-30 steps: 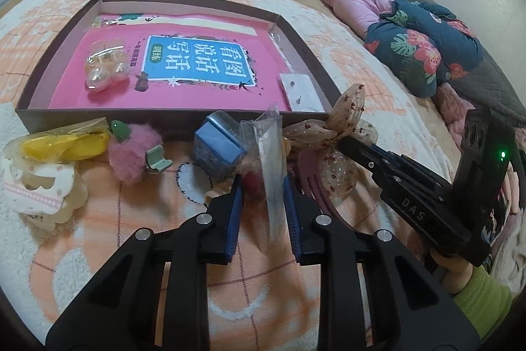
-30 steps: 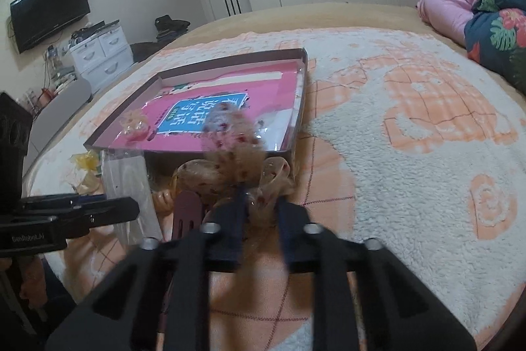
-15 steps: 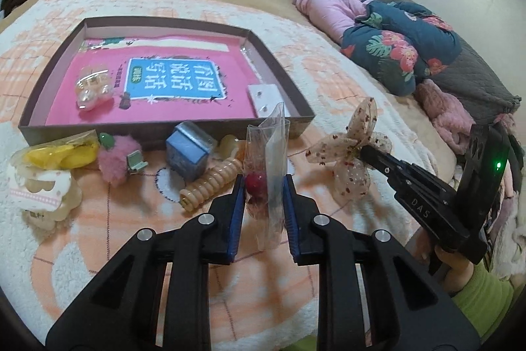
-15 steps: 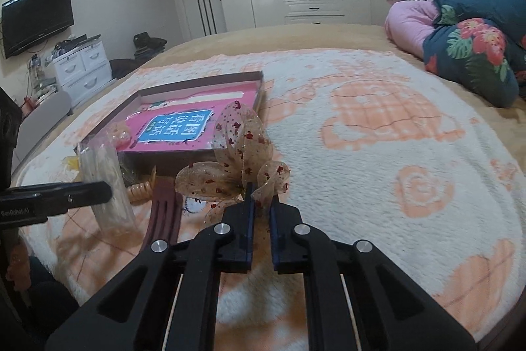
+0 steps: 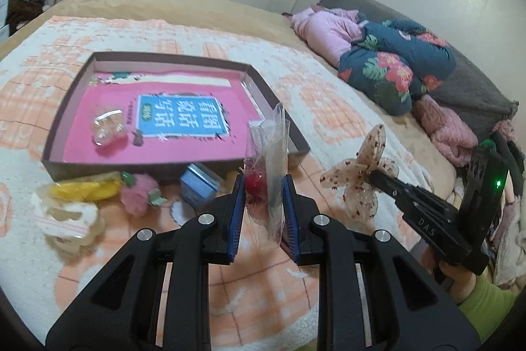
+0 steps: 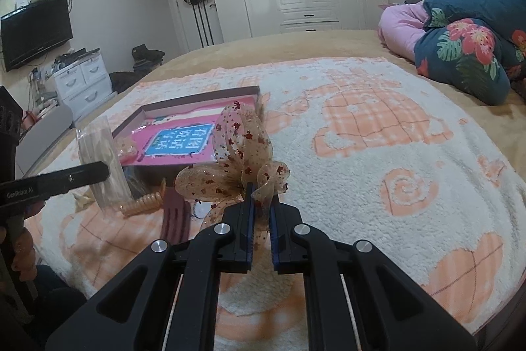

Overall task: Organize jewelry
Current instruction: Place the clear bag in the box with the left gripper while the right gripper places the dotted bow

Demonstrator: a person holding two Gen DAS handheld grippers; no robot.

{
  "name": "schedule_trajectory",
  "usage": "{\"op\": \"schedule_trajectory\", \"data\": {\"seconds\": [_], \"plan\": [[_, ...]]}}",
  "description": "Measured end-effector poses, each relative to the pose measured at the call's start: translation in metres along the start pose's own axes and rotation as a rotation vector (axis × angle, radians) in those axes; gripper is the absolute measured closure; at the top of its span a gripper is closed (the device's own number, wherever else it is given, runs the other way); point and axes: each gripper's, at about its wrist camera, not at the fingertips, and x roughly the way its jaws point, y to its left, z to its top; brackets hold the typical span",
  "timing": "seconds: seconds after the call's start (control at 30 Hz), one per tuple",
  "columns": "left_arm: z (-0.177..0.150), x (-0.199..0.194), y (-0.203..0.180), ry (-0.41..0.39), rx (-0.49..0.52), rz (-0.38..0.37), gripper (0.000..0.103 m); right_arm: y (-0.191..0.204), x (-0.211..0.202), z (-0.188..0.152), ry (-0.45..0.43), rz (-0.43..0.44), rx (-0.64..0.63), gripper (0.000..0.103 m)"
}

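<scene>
My left gripper point(image 5: 263, 196) is shut on a clear plastic bag point(image 5: 271, 153) with a red bead piece inside, held above the blanket in front of the box. My right gripper point(image 6: 261, 203) is shut on a sheer beige bow hair clip point(image 6: 240, 153) with red speckles; the bow also shows in the left wrist view point(image 5: 361, 173), raised to the right of the bag. The open brown box point(image 5: 282, 111) with a pink book holds a small bagged item point(image 5: 108, 129); the box also shows in the right wrist view point(image 6: 197, 101).
On the blanket before the box lie a yellow bagged item point(image 5: 85, 188), a white clip point(image 5: 69, 219), a pink pompom clip point(image 5: 138, 194) and a blue box point(image 5: 200, 186). A tan spiral hair tie point(image 6: 141, 203) and maroon comb point(image 6: 176, 216) lie nearby. Pillows point(image 5: 388, 68) lie at right.
Both grippers have lifted higher and pulled back from the blanket, carrying the bag and the bow. The bow is now well clear of the loose items.
</scene>
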Motion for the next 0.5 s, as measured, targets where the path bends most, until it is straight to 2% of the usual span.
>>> {"op": "schedule_trajectory", "data": {"seconds": [0.5], "plan": [[0.027,-0.034,0.067,-0.116,-0.134,0.084,0.088,0.058,0.020,0.045,-0.053,0.081,-0.086,0.095]]}}
